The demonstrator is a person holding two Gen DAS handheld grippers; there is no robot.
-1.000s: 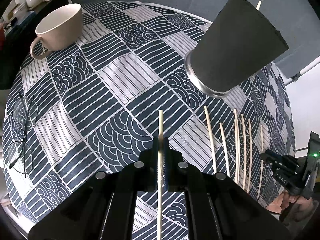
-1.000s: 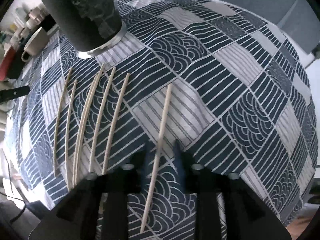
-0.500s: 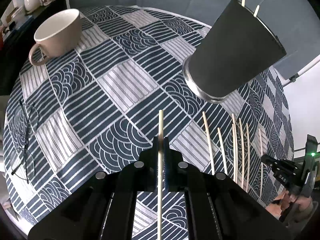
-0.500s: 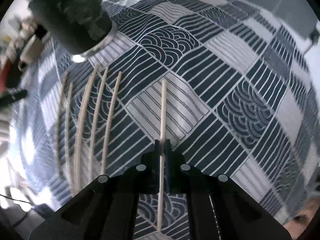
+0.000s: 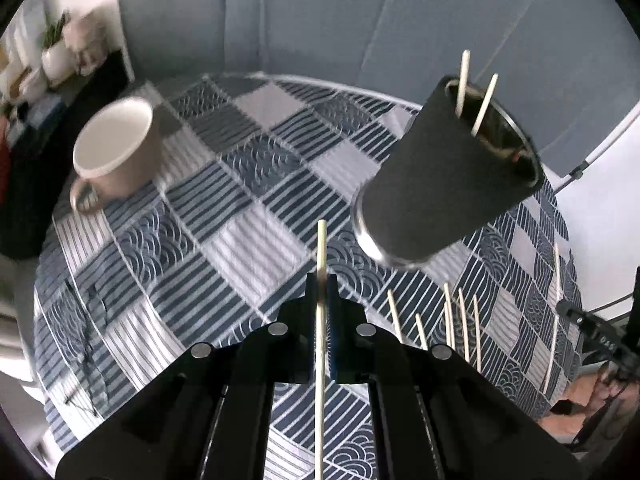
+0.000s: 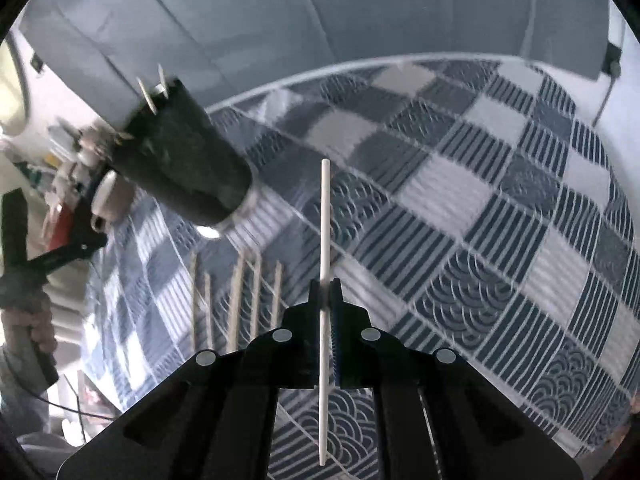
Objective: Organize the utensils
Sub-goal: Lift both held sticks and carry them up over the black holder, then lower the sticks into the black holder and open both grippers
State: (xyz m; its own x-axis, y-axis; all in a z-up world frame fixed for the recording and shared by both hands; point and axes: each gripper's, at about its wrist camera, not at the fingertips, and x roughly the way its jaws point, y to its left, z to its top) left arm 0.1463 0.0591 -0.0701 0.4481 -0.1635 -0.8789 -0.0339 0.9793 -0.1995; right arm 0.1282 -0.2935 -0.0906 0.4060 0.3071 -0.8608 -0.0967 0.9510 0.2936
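My left gripper (image 5: pixel 320 286) is shut on a pale chopstick (image 5: pixel 320 248), held above the patterned tablecloth (image 5: pixel 240 216). A tall black cup (image 5: pixel 448 184) stands to its right with two chopsticks (image 5: pixel 464 80) sticking out. Several more chopsticks (image 5: pixel 452 316) lie on the cloth right of the gripper. My right gripper (image 6: pixel 325 290) is shut on another chopstick (image 6: pixel 325 216), lifted off the table. The black cup (image 6: pixel 180 164) shows up left of it, and the loose chopsticks (image 6: pixel 240 304) lie to its left.
A beige mug (image 5: pixel 116 152) stands at the far left. Eyeglasses (image 5: pixel 80 320) lie near the left table edge. The other hand-held gripper (image 6: pixel 24 256) shows at the left edge. A grey sofa (image 5: pixel 360 20) lies behind the round table.
My right gripper closed on the single chopstick and lifted it off the cloth. Both grippers have risen and tilted up, so the cup's rim now shows.
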